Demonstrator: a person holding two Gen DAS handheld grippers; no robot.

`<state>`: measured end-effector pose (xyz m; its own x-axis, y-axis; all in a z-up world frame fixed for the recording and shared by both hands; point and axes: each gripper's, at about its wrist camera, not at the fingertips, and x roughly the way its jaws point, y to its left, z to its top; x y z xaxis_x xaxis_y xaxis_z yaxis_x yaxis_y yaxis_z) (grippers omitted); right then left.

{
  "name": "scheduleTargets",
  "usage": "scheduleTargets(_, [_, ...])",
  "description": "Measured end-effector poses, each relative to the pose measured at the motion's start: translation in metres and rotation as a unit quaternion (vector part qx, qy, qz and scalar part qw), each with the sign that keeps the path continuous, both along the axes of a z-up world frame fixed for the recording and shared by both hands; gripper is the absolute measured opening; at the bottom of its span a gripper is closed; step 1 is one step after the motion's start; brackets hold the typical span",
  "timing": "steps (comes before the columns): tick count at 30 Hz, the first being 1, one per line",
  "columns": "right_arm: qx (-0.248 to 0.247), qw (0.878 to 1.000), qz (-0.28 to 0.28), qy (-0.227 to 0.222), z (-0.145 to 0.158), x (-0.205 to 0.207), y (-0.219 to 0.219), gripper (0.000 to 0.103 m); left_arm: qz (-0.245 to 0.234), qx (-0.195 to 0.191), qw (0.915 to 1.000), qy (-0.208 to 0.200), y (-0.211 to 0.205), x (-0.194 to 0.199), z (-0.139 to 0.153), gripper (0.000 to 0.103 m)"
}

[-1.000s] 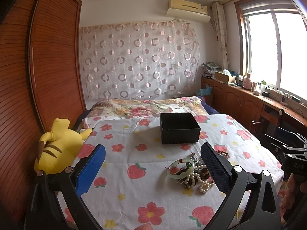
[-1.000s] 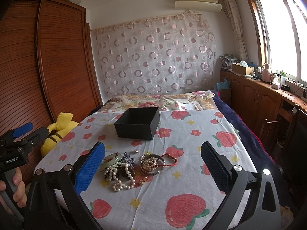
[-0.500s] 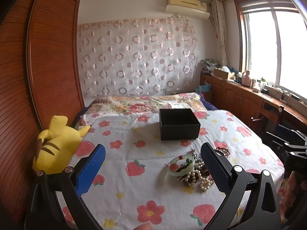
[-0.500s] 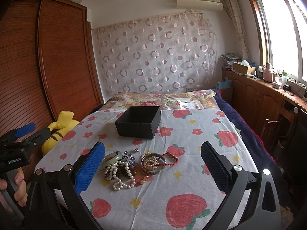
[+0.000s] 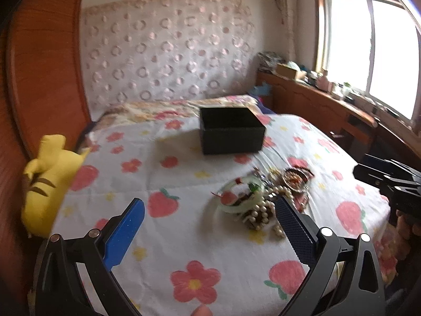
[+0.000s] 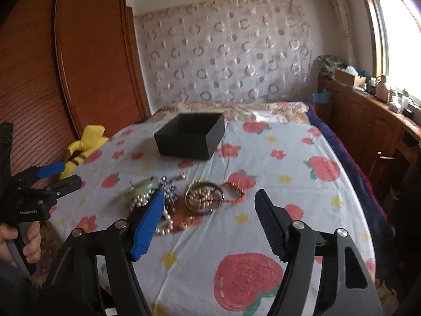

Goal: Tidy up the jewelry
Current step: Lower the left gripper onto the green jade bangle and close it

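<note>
A pile of jewelry lies on the flowered bedspread: a green bangle (image 5: 240, 194), a pearl strand (image 6: 164, 223), a metal bangle with brown beads (image 6: 204, 197) and a red cord bracelet (image 6: 234, 191). A black open box (image 5: 231, 130) stands behind the pile, also in the right wrist view (image 6: 190, 135). My left gripper (image 5: 209, 226) is open and empty, just short of the pile. My right gripper (image 6: 209, 217) is open and empty, its jaws standing on either side of the pile's near edge.
A yellow plush toy (image 5: 48, 173) lies at the bed's left edge by the wooden wardrobe (image 6: 79, 60). A wooden counter with clutter (image 5: 329, 97) runs under the window on the right. The bedspread (image 6: 276, 184) stretches to the right of the pile.
Both grippers have moved forward and down toward the jewelry pile, which now looks larger. The right gripper's jaws have narrowed but stay open. Nothing was taken hold of.
</note>
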<state>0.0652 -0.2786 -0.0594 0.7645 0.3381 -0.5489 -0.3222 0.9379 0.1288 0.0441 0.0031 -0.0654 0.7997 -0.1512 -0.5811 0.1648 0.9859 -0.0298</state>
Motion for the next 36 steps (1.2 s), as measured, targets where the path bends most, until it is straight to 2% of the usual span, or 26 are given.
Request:
scheduleTargets(3, [-0.005,1.0,0.006,0.011,-0.009,0.003,0.001,0.069,-0.019,-0.012,0.9996,0.016,-0.002,0.01,-0.007,0.096])
scheduleTargets(5, [-0.01,1.0,0.008,0.017,-0.014,0.004,-0.001,0.067,-0.035,-0.018,0.9989,0.026,-0.006,0.017,-0.01,0.085])
scheduleTargets(12, [-0.018,0.999,0.009,0.025,-0.022,0.006,-0.006,0.067,-0.087,-0.015,0.9945,0.056,-0.028,0.046,-0.019,0.065])
scheduleTargets(17, [-0.019,0.999,0.006,0.032,-0.028,0.005,-0.013,0.067,-0.117,-0.023,0.9892,0.086,-0.04,0.065,-0.029,0.038])
scheduleTargets(22, [-0.018,0.999,0.008,0.032,-0.029,0.003,-0.012,0.067,-0.128,-0.033,0.9853,0.108,-0.041,0.077,-0.036,0.028])
scheduleTargets(30, [-0.02,0.999,0.015,0.034,-0.03,0.001,-0.004,0.067,-0.146,-0.027,0.9798,0.134,-0.045,0.085,-0.05,0.026])
scheduleTargets(34, [-0.023,0.999,0.015,0.031,-0.028,-0.001,-0.003,0.067,-0.164,-0.03,0.977,0.133,-0.046,0.086,-0.05,0.012])
scheduleTargets(36, [-0.024,0.999,0.015,0.03,-0.027,-0.001,-0.003,0.067,-0.162,-0.021,0.9782,0.128,-0.047,0.084,-0.048,0.01])
